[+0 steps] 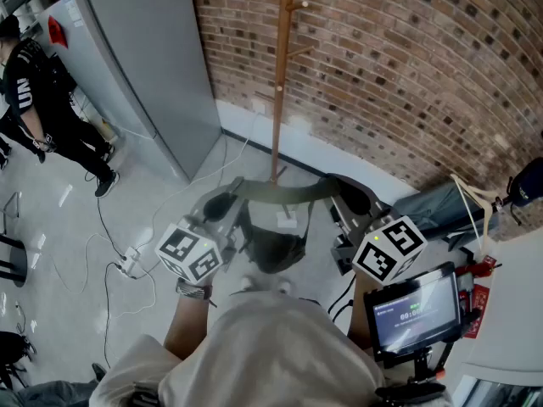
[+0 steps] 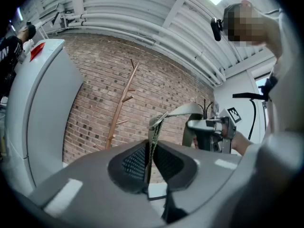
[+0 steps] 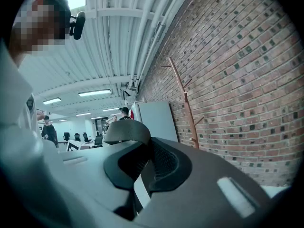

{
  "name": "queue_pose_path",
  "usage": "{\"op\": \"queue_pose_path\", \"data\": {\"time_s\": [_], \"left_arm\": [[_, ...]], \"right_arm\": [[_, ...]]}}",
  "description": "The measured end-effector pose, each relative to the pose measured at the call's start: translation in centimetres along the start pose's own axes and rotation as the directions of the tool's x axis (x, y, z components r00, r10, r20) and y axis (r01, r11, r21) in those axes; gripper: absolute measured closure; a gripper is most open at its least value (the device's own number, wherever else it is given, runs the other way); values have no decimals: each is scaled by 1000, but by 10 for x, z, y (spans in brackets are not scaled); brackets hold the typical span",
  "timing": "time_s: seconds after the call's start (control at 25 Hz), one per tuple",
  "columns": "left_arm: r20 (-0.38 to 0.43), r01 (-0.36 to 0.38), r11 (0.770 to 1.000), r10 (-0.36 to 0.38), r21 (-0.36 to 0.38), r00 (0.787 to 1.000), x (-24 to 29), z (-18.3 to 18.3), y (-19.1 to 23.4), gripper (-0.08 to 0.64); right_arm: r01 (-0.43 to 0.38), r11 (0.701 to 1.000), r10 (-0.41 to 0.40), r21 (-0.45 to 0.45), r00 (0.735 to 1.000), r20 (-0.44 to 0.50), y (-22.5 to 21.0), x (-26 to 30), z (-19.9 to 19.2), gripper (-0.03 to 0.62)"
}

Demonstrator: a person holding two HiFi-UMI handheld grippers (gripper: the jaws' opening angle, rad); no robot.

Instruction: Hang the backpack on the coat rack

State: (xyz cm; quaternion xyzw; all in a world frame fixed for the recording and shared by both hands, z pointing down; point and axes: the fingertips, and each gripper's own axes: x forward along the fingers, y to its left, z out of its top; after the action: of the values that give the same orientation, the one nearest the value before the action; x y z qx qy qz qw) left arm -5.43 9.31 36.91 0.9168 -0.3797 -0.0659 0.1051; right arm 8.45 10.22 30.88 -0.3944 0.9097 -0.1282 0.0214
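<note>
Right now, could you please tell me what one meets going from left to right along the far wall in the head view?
Person in black, grey cabinet, coat rack, dark object at the right edge. The backpack overlaps the rack, so it is left out.

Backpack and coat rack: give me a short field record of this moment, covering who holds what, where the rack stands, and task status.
backpack: dark grey, hanging between the two hand-held grippers by its straps
left hand-held gripper: shut on thin webbing strap
right hand-held gripper: shut on wide shoulder strap
coat rack: wooden, upright against the brick wall, ahead of the backpack; visible pegs bare
task status: backpack not yet hung
bystander: in black, at left beside the grey cabinet
</note>
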Motion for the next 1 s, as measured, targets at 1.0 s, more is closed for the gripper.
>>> {"op": "queue_pose_path", "data": {"time_s": [1.0], "left_arm": [[-36, 83, 997, -82, 10, 996, -10, 14, 61, 537]], "right_arm": [[114, 992, -114, 54, 993, 6, 6, 52, -14, 583]]}}
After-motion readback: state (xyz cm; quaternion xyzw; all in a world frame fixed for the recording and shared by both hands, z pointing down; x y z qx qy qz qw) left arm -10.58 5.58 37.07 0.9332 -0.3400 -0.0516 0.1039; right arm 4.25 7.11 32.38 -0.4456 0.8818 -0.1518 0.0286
